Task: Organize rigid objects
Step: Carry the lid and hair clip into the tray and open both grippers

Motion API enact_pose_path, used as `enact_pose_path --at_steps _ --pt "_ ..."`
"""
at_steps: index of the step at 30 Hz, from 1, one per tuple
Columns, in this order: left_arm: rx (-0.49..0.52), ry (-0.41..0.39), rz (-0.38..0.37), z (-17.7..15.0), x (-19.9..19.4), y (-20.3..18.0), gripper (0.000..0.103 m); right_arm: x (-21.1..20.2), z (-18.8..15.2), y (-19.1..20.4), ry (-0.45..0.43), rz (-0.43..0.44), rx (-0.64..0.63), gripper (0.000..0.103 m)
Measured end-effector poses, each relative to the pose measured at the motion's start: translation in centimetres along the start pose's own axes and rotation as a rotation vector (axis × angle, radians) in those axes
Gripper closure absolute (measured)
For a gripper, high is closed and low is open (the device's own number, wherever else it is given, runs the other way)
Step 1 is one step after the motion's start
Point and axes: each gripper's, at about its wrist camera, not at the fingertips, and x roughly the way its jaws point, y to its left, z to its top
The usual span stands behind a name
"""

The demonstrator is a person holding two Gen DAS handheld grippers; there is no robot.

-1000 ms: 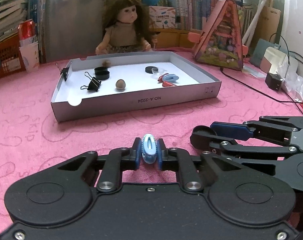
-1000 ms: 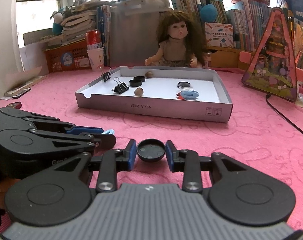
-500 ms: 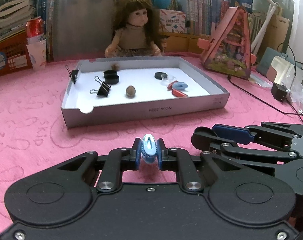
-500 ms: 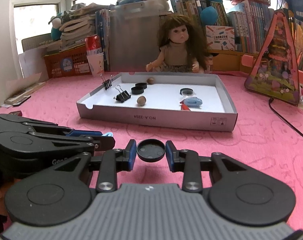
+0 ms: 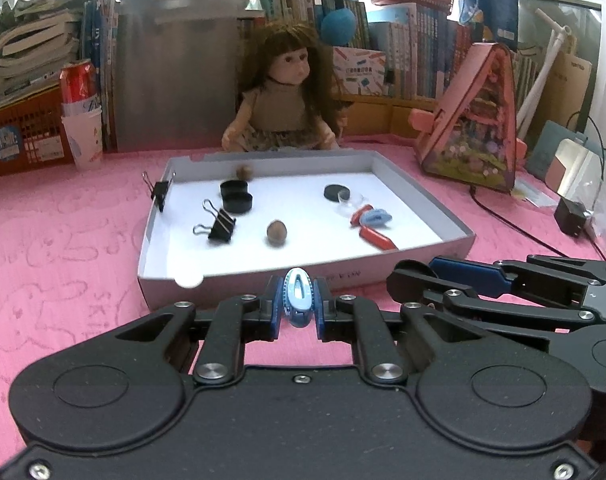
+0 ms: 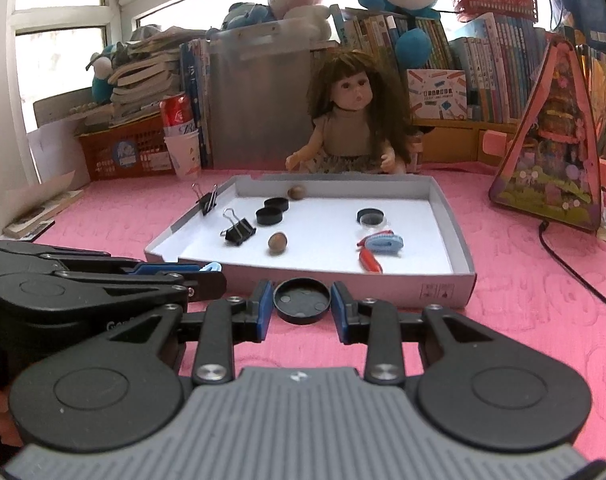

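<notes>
Blue clip [image 5: 299,302] and black cap [image 6: 302,305]: the two rigid items in transit, each carried in its own tool. The left tool [image 5: 299,308] is closed as far as it goes, its blue pads pressed on the flat sides of the clip, which is held on edge with its long axis pointing forward along the fingers. The right tool [image 6: 302,307] is partly open and clamped across the width of the round cap, whose hollow side faces up. The two tools are held side by side, the left one seen just to the left in the right wrist view.

Straight ahead of both tools, and just beyond their tips, stands the white box tray [image 6: 455,292] on the pink bench [image 6: 523,320]; its near wall lies crosswise to the line of the fingers, with its open floor behind. Neither held item is yet over that wall, as far as can be judged; the coming move is judged to call for a forward carry over the rim.

Inside the tray, matching groups are laid out: two black caps [image 6: 269,216] at the left rear, binder clips [image 6: 239,232] to the left, a brown nut [image 6: 278,242] near the middle, and a blue clip with red ones [image 6: 384,243] to the right. The right tool appears the nearer to the clip group, the left tool to the caps, so the paths may cross.
</notes>
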Motion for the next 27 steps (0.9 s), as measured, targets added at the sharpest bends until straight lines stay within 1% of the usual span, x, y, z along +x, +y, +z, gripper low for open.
enact_pose_path --at_steps 5,13,20,27 --pt "-0.001 -0.008 0.019 1.1 0.9 0.2 0.09 1.0 1.0 0.0 0.0 -0.014 0.0 0.065" --pt "-0.005 -0.021 0.037 2.7 2.0 0.7 0.09 2.4 2.6 -0.3 0.001 -0.011 0.0 0.065" --pt "-0.005 -0.013 0.059 3.6 3.4 1.1 0.09 3.9 3.3 -0.4 0.018 -0.012 0.007 0.065" --pt "-0.042 0.011 0.043 4.2 4.7 2.2 0.088 5.2 3.9 -0.8 0.038 0.004 0.02 0.066"
